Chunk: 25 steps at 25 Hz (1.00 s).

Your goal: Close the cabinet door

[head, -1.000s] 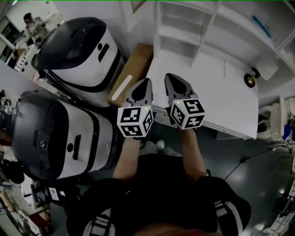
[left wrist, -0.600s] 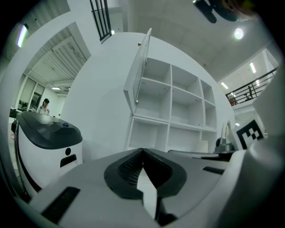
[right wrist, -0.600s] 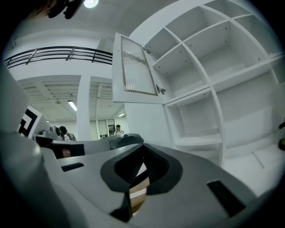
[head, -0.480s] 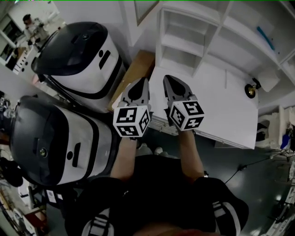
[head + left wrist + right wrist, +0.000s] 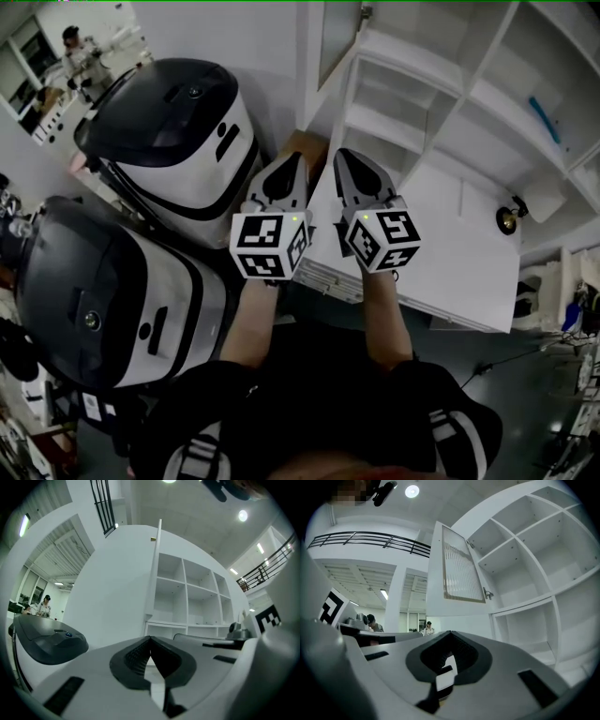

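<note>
The white cabinet (image 5: 441,84) has open shelf bays above a white counter (image 5: 450,244). Its door (image 5: 333,37) stands open at the left end, reaching the top edge of the head view. In the right gripper view the door (image 5: 459,566) shows a ribbed glass panel and a small catch. It appears edge-on in the left gripper view (image 5: 157,569). My left gripper (image 5: 300,161) and right gripper (image 5: 339,155) are held side by side, level, in front of the counter and below the door. Both are shut on nothing, the left (image 5: 150,638) and the right (image 5: 450,633) alike. Neither touches the door.
Two large white-and-black machines (image 5: 178,131) (image 5: 103,291) stand close on the left. A cardboard box (image 5: 302,142) lies between them and the cabinet. A small brass-coloured object (image 5: 507,220) sits on the counter at right. People stand far off at the upper left (image 5: 73,42).
Both grippers have risen together and moved toward the cabinet. The open door has come into view at the top of the head view.
</note>
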Available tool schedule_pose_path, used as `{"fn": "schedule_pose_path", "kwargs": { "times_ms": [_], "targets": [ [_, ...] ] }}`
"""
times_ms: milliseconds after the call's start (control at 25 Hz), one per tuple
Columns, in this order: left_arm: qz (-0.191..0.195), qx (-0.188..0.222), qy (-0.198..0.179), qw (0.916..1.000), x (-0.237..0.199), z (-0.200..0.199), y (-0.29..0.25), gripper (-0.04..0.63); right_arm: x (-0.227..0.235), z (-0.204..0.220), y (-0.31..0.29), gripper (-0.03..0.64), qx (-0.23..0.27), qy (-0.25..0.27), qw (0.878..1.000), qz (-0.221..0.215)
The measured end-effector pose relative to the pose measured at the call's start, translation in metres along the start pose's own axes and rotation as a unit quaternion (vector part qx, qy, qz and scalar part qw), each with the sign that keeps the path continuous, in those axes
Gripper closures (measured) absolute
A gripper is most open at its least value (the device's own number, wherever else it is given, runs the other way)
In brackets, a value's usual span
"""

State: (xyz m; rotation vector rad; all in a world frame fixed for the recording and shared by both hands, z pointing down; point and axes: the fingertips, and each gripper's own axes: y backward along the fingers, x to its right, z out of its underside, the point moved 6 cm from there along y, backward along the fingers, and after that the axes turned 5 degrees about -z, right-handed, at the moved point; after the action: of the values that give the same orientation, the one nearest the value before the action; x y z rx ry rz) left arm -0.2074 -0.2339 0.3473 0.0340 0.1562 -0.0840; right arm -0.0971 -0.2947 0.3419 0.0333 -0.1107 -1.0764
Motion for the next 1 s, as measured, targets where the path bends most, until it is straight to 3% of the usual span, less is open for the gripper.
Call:
{"fn": "schedule_pose_path", "kwargs": {
  "times_ms": [240, 560, 1000],
  "targets": [
    [0.036, -0.002, -0.002, 0.9994, 0.015, -0.004, -0.014, 0.583, 0.007, -0.012, -0.005, 0.6, 0.013, 0.009, 1.0, 0.017],
    [0.051, -0.008, -0.001, 0.9986, 0.016, -0.001, -0.026, 0.584, 0.018, -0.008, -0.004, 0.6, 0.004, 0.007, 1.0, 0.025],
    [0.016, 0.064, 0.002, 0.9979, -0.031, -0.039, 0.002, 0.583, 0.015, 0.005, -0.017, 0.6, -0.007, -0.003, 1.0, 0.014]
  ]
}}
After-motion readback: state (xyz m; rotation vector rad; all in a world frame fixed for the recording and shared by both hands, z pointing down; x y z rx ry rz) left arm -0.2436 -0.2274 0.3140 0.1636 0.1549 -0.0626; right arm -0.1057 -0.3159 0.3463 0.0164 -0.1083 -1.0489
